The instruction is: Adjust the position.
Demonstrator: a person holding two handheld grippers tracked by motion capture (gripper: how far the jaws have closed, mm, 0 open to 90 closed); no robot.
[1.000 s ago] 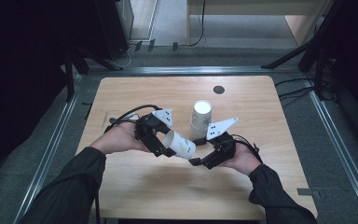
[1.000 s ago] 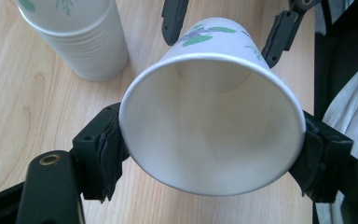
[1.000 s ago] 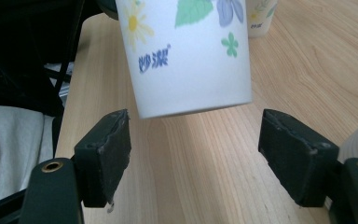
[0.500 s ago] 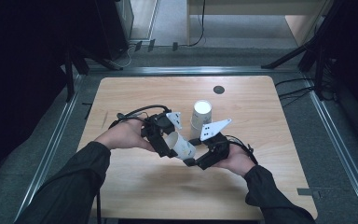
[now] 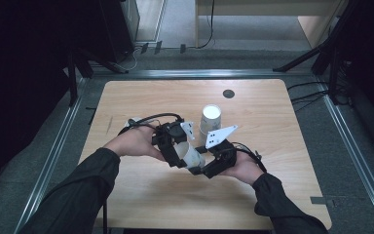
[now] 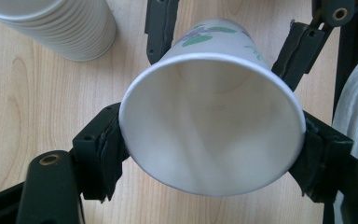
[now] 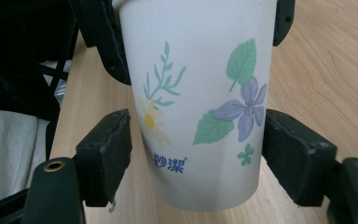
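Observation:
A white paper cup (image 5: 193,156) printed with flowers lies tilted above the table between both hands. My left gripper (image 5: 181,155) is shut on it near the rim, its pads (image 6: 103,154) pressing both sides of the cup's mouth (image 6: 212,126). My right gripper (image 5: 203,168) stands around the cup's lower body (image 7: 200,93), and its jaws have just been closing. One pad (image 7: 286,154) touches the wall. The other pad (image 7: 109,149) stands a sliver off it. The left gripper's jaws show at the top of the right gripper view.
A stack of white paper cups (image 5: 210,118) stands upright just behind the grippers; in the left gripper view the stack (image 6: 60,28) is at top left. A dark round hole (image 5: 228,93) lies farther back in the wooden tabletop (image 5: 282,126). Cables trail from both grippers.
The right gripper has shifted slightly left onto the cup's base. The left gripper has kept its hold on the cup, with both hands staying near the table's middle.

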